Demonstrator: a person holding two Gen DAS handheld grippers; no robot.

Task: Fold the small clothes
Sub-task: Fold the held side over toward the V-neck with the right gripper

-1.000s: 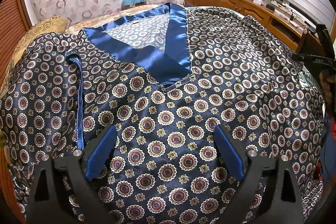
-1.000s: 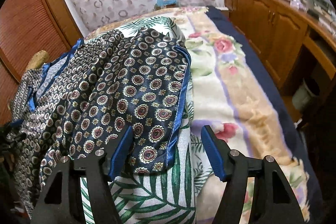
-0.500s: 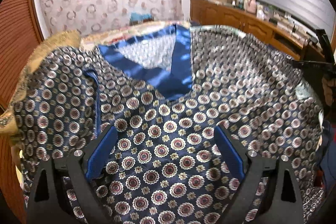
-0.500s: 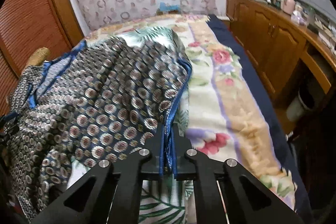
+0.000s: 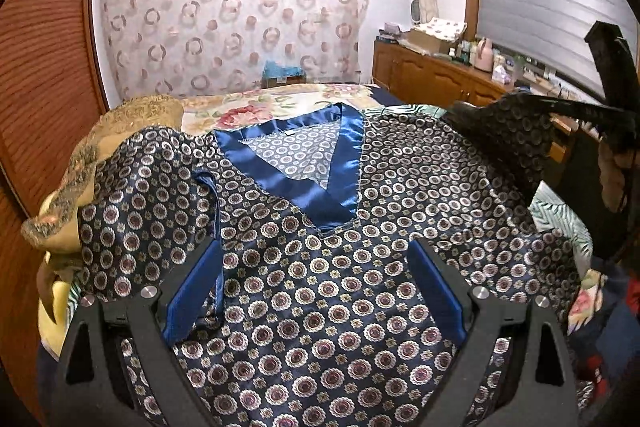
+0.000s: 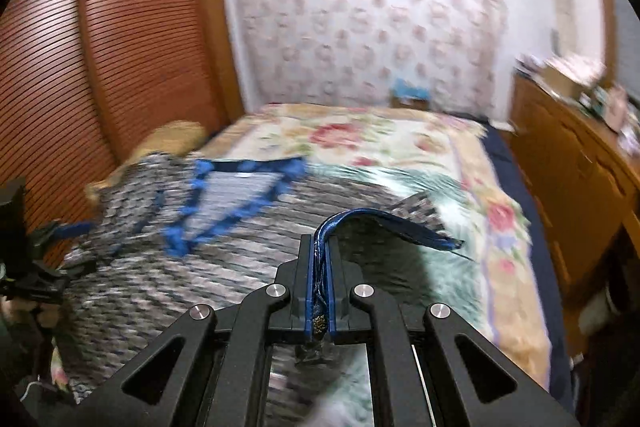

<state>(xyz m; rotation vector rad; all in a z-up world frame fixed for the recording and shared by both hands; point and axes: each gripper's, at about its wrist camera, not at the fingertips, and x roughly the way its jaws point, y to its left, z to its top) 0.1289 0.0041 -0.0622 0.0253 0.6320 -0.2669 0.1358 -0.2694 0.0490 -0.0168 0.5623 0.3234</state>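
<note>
two grippers, one satin top on the bed

one navy satin top (image 5: 320, 267) with a medallion print lies spread front-up across the bed (image 6: 400, 139), its blue v-neck band (image 5: 320, 199) pointing toward the near edge. left sleeve, edged in blue, is bunched at the left over a gold patterned pillow (image 5: 132, 115).

left gripper (image 5: 316, 291): jaws spread wide, blue pads on either side of the shirt's chest panel, nothing between them; whether the tips touch the cloth cannot be told. left pad sits just beside the sleeve's blue edge.

right gripper (image 6: 319, 283): jaws closed tight on the blue-trimmed hem of the right sleeve (image 6: 384, 223), cloth pinched between the pads and a bit of it poking out behind them. the held sleeve is raised off the bed and arches over toward the shirt body. in the left wrist view the same sleeve shows as a dark lifted flap at far right, under the black frame of the right gripper (image 5: 612, 131).

right wrist view is smeared with blur; print detail unreadable there.

surroundings: floral blanket on the far half of the bed, leaf-print cloth (image 5: 560, 215) under the shirt's right side, ring-patterned curtain (image 5: 240, 19) on the far wall, wooden cabinet (image 5: 436, 83) with clutter along the right, slatted wooden door (image 6: 80, 47) on the left.
</note>
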